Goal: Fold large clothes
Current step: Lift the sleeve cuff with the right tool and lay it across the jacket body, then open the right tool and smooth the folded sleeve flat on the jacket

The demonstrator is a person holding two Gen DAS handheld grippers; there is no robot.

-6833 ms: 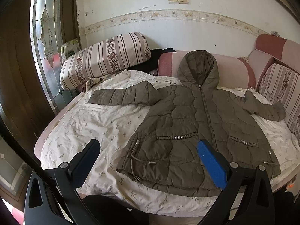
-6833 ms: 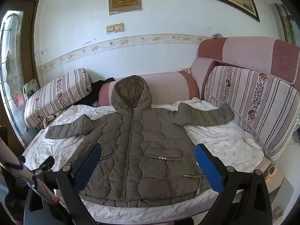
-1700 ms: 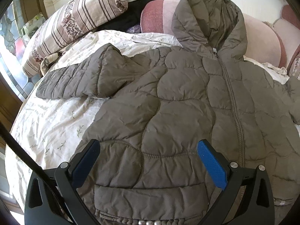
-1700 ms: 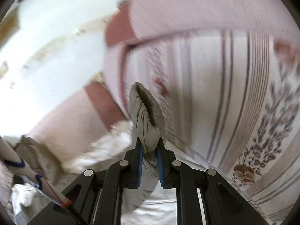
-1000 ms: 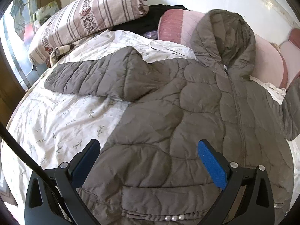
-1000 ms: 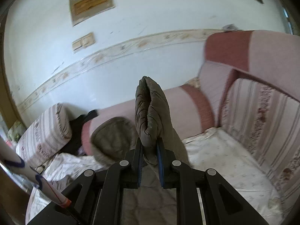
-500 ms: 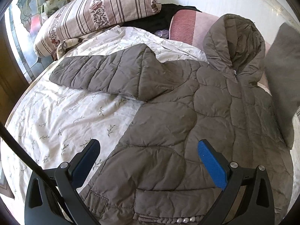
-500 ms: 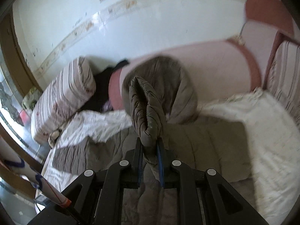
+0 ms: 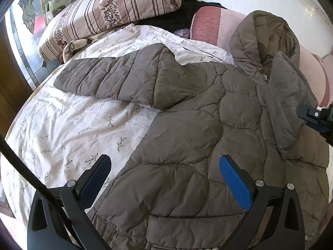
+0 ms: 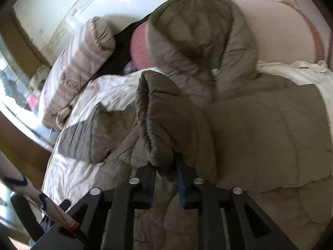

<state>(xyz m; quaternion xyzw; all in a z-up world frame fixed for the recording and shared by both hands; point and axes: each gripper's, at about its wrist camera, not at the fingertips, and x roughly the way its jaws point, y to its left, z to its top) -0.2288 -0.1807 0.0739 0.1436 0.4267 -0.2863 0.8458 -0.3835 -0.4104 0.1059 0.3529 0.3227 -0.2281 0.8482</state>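
Observation:
A grey-brown quilted hooded coat [image 9: 187, 137] lies front up on a floral sheet [image 9: 68, 129]. Its left sleeve [image 9: 116, 79] stretches out flat toward the striped pillow. My right gripper [image 10: 165, 173] is shut on the cuff of the right sleeve [image 10: 160, 120] and holds it folded across the coat's chest, below the hood [image 10: 193, 27]. In the left wrist view that sleeve [image 9: 285, 104] lies over the zip, with the right gripper [image 9: 314, 116] at the frame's right edge. My left gripper [image 9: 164, 175] is open and empty above the coat's lower left side.
A striped bolster pillow [image 9: 108, 10] lies at the back left, with a dark garment [image 9: 179, 16] beside it. A pink bolster [image 9: 210, 25] runs behind the hood. A stained-glass door [image 9: 27, 27] stands left of the bed.
My right gripper has carried the right sleeve cuff leftward and lower, over the coat's chest. The left gripper stays open and has drifted slightly left and back.

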